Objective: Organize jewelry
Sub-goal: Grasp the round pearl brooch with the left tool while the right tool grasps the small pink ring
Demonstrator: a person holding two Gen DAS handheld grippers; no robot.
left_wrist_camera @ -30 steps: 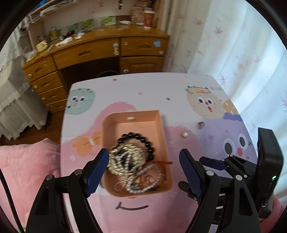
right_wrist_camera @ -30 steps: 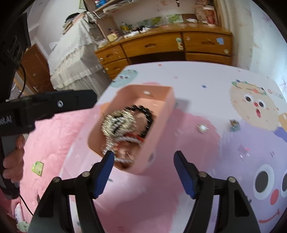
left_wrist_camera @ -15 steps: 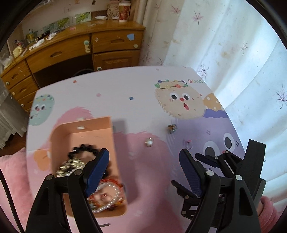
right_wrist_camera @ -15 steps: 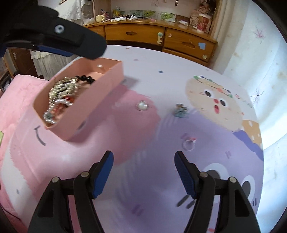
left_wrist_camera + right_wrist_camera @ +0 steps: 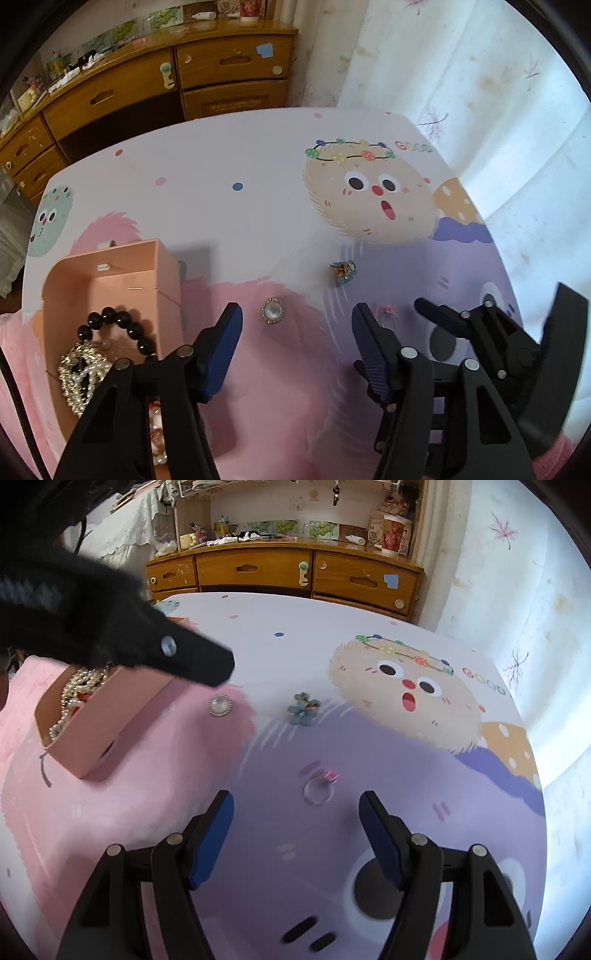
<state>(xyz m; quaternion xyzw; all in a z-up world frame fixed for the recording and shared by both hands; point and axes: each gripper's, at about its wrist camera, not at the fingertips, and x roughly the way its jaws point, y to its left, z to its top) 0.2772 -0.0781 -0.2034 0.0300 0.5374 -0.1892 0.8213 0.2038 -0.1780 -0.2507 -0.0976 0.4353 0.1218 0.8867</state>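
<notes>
A pink box (image 5: 162,273) (image 5: 122,716) on the cartoon-printed table (image 5: 258,206) holds a black bead bracelet (image 5: 122,325), a gold chain and pearl strands. Loose on the table lie a round pearl brooch (image 5: 272,311) (image 5: 220,705), a blue flower clip (image 5: 343,272) (image 5: 303,708) and a clear ring with a pink stone (image 5: 320,788) (image 5: 389,314). My left gripper (image 5: 297,332) hovers just short of the brooch, jaws closing with nothing between them. My right gripper (image 5: 296,818) stands open just short of the ring, empty. The left gripper's finger crosses the right wrist view at upper left.
A wooden dresser (image 5: 280,572) with clutter on top stands beyond the table's far edge. A white floral curtain (image 5: 480,92) hangs to the right. Pink bedding (image 5: 22,686) lies left of the table.
Both grippers have swung right, away from the pink box, and dropped closer to the table. The left now faces the brooch with narrower jaws; the right faces the ring.
</notes>
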